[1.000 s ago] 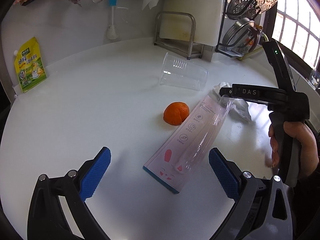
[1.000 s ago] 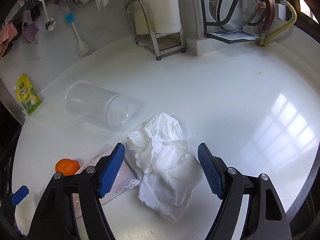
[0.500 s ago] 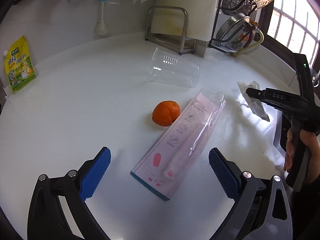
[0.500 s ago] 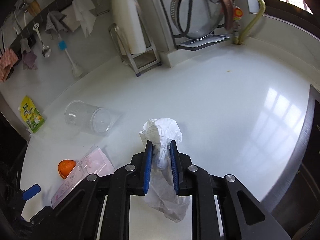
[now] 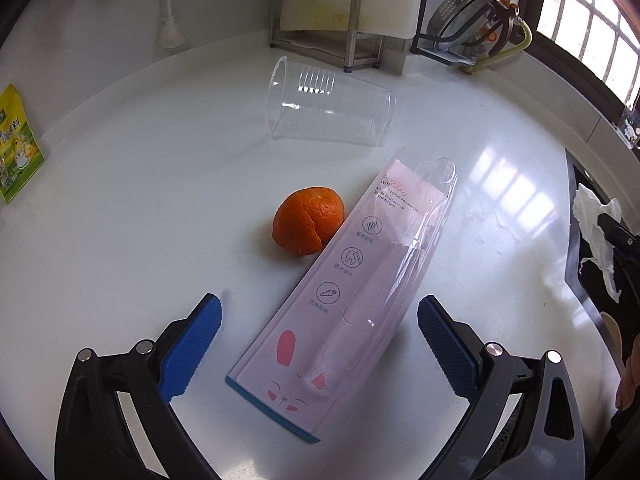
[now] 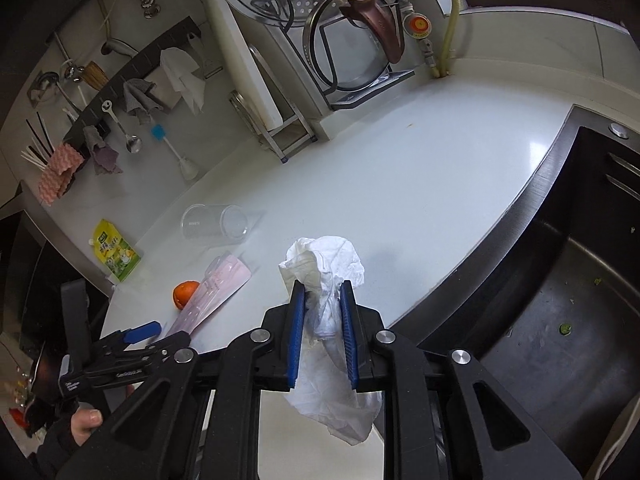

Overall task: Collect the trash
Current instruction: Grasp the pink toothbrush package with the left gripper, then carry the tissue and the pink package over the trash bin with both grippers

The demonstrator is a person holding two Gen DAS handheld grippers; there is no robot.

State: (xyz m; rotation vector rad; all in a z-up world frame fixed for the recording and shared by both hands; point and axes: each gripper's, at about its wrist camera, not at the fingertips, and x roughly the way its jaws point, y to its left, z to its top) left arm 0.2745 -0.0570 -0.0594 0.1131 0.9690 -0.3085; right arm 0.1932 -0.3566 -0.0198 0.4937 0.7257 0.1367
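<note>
My right gripper [image 6: 322,330] has its jaws pressed narrow on a crumpled white tissue [image 6: 325,264]; the paper bunches above the blue pads [image 6: 297,334] and hangs loose below them. I hold it in the air over the edge of the white table [image 6: 400,184], next to the dark sink [image 6: 560,320] on my right. In my left camera the same tissue [image 5: 592,220] shows at the far right, off the table's edge.

My left gripper [image 5: 320,336] has its jaws wide, with nothing between them touching the pads. The near end of a pink toothbrush package [image 5: 352,292] lies flat on the table between the two fingers. An orange peel [image 5: 309,220] sits just beside the package's left edge, touching or nearly so. Farther on, a clear plastic cup [image 5: 328,108] lies on its side, apart from both. A yellow-green pouch [image 5: 18,144] leans at the far left against the wall, well apart from the rest. A metal rack [image 5: 320,8] stands at the back.
</note>
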